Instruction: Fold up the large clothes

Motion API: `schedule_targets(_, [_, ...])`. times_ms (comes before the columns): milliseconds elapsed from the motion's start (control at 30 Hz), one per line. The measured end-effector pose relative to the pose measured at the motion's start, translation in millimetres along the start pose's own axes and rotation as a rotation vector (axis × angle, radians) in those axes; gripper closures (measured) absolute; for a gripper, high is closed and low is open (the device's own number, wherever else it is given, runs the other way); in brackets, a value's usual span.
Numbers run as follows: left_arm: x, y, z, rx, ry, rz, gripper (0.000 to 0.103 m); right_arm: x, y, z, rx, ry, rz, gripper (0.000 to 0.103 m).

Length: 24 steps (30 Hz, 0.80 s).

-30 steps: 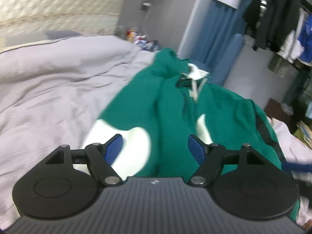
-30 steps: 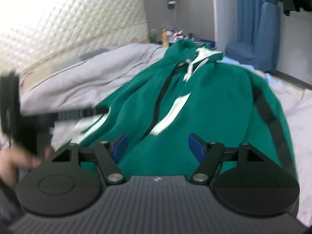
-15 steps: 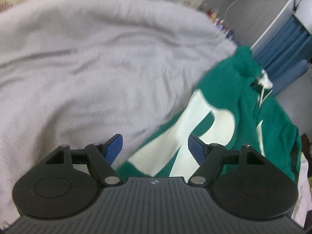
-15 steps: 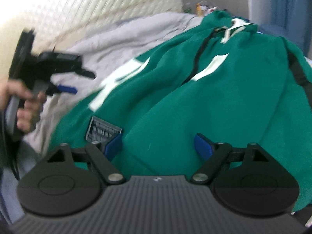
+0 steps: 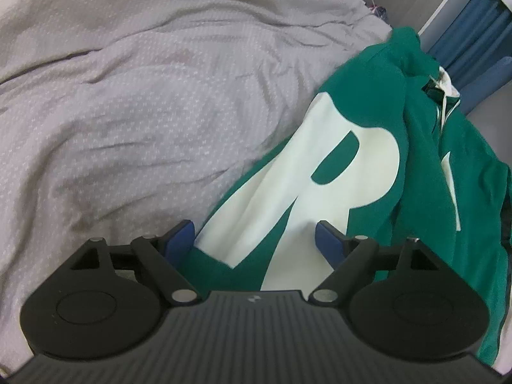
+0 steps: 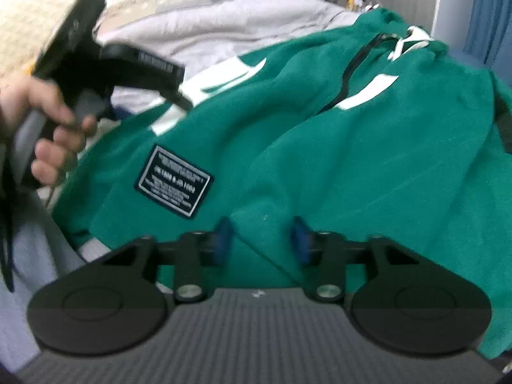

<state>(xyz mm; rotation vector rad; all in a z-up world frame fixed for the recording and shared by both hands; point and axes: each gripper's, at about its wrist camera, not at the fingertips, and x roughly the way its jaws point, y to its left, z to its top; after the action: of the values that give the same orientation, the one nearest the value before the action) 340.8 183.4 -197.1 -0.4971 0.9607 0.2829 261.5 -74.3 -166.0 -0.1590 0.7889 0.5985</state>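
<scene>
On the bed, the green hoodie (image 6: 352, 160) is lying spread over the grey duvet (image 5: 144, 96), hood at the far end, hem at the near end. The right gripper (image 6: 260, 238) is closing over a raised fold of hem fabric; the cloth is sitting between the blue pads (image 6: 300, 243), but a gap is still showing on each side, so no grip is confirmed. The left gripper (image 5: 254, 240) is opening wide and is holding nothing, its pads straddling the near left edge of the hoodie at the white letter (image 5: 320, 192).

Risks, as judged:
- Right jaws are likely taking only the top layer of the front panel; lifting would then be separating the layers and skewing the fold
- Left jaws are sitting at the cloth border, so closing there could be catching duvet along with hoodie, or missing the edge
- Uneven lifting by the two hands could be dragging the garment off line
</scene>
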Motion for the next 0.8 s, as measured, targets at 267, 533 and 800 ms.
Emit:
schedule_targets(267, [-0.2,-8.0,-5.8,0.066,0.022,0.057,0.022,-82.0,-75.5,13.0,0.252,-0.192,-0.097,0.095])
schedule_targets(533, [-33.2,9.4,11.9,0.018,-0.036,0.018,0.093,-168.6,-175.3,31.0,0.374,-0.365,-0.342,0.096])
schedule_targets(800, [-110.0,11.2,100.1,0.041,-0.255,0.009,0.097,-231.8,-288.0,62.3,0.481,-0.445,-0.533,0.098])
